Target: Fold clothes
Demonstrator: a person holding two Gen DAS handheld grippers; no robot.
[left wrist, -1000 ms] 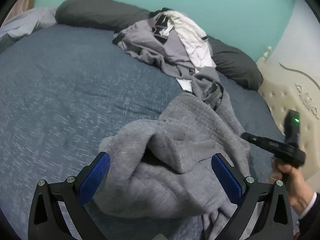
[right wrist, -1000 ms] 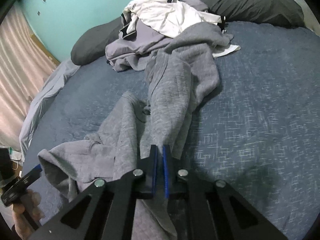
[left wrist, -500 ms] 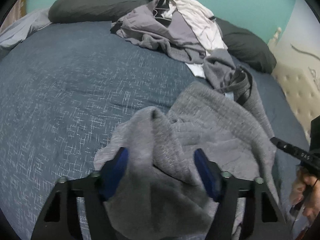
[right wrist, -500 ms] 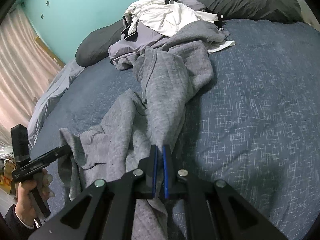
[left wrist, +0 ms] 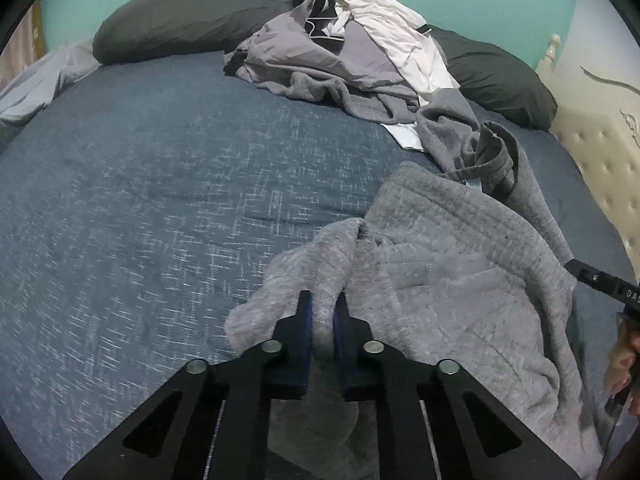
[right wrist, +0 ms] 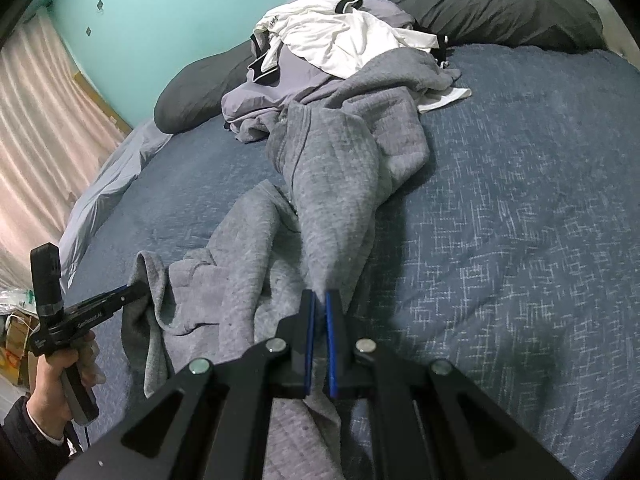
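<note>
Your left gripper is closing on the soft, floppy grey garment; your right gripper pinches its edge nearer the clothes pile; expect sag.

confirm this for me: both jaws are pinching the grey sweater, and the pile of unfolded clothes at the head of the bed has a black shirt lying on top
Not quite. The garment on top of the pile of unfolded clothes is a white shirt, not black; the right wrist view shows it clearly. The rest holds: the right gripper is clamped on the grey sweater, and the left gripper has sweater fabric between its closing jaws.
</note>
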